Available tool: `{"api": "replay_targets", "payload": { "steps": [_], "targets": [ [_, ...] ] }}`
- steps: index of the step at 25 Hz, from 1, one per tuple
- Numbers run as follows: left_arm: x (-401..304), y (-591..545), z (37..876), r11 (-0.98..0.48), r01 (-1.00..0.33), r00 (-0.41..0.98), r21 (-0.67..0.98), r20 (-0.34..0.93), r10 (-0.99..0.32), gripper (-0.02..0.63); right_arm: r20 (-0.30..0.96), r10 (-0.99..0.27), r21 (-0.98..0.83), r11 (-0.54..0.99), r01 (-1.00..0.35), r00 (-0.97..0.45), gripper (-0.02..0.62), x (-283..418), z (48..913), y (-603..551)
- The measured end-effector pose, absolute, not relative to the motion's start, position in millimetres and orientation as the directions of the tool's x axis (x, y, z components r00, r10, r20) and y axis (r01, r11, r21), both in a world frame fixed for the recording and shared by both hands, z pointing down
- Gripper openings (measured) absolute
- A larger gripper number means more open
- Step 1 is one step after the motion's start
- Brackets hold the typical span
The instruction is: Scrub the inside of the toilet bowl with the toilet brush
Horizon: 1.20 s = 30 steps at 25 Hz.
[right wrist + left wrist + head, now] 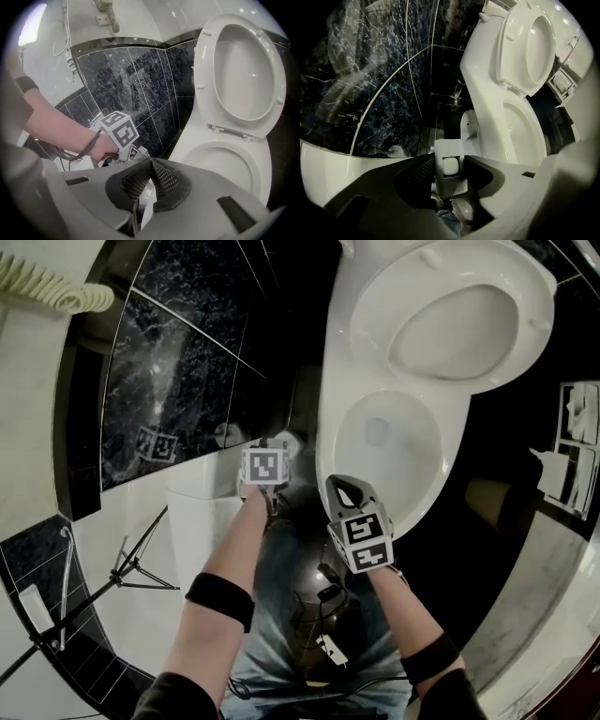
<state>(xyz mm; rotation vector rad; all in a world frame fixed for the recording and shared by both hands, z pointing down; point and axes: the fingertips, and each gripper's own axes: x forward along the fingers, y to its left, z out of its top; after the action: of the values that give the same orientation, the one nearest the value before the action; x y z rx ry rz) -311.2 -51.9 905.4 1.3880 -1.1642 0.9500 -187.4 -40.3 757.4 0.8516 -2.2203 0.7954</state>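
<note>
The white plastic toilet brush handle (449, 185) sits to the left of the toilet, low down by the dark wall. Only its squared upper end with a rounded cap shows, and I can't make out the bristle head. The left gripper (450, 164) points steeply down with its jaws set wide and clamped on that handle, one dark meshed pad against each side. Just beyond it a white curved plastic piece (468, 126) stands against the toilet's flank. The white ceramic toilet bowl (427, 498) lies open, and its white oval seat and lid (525, 324) are tipped up behind it. The right gripper (150, 164) hangs near the front rim of the bowl, angled down towards it. Its meshed jaws are pressed together at the tips with nothing between them. Glossy black marbled wall tiles (178, 362) with thin pale joints run behind the toilet, above a band of white tile. A cream coiled cord (56, 292) hangs at the upper left. A black tripod (131, 568) stands on the floor to the person's left.
</note>
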Motion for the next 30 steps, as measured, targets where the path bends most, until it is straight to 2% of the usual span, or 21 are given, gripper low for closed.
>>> {"api": "replay_targets", "payload": {
  "steps": [3, 5, 8, 12, 21, 30],
  "targets": [
    [-313, -56, 891, 0.009, -0.975, 0.217, 0.222, 0.961, -0.171, 0.202, 0.720, -0.357, -0.305, 0.608, -0.733, -0.596, 0.000, -186, 749, -41],
    [-325, -61, 879, -0.013, -0.985, 0.170, 0.171, 0.966, -0.195, 0.202, 0.719, -0.360, -0.305, 0.606, -0.735, -0.594, 0.000, -186, 740, -42],
    [-320, -42, 855, 0.010, -0.980, 0.197, 0.200, 0.973, -0.121, 0.202, 0.718, -0.362, -0.304, 0.605, -0.736, -0.594, 0.000, -186, 720, -39],
    [-328, -50, 808, -0.034, -0.989, 0.151, 0.147, 0.972, -0.182, 0.202, 0.713, -0.371, -0.304, 0.601, -0.739, -0.595, 0.000, -182, 683, -35],
    [-299, -25, 655, -0.043, -0.975, 0.224, 0.220, 0.949, -0.223, 0.202, 0.695, -0.399, -0.297, 0.599, -0.744, -0.598, 0.001, -163, 569, -11],
    [-267, 14, 495, -0.095, -0.978, 0.207, 0.186, 0.928, -0.310, 0.202, 0.674, -0.430, -0.249, 0.633, -0.733, -0.601, 0.002, -118, 455, 29]
  ]
}}
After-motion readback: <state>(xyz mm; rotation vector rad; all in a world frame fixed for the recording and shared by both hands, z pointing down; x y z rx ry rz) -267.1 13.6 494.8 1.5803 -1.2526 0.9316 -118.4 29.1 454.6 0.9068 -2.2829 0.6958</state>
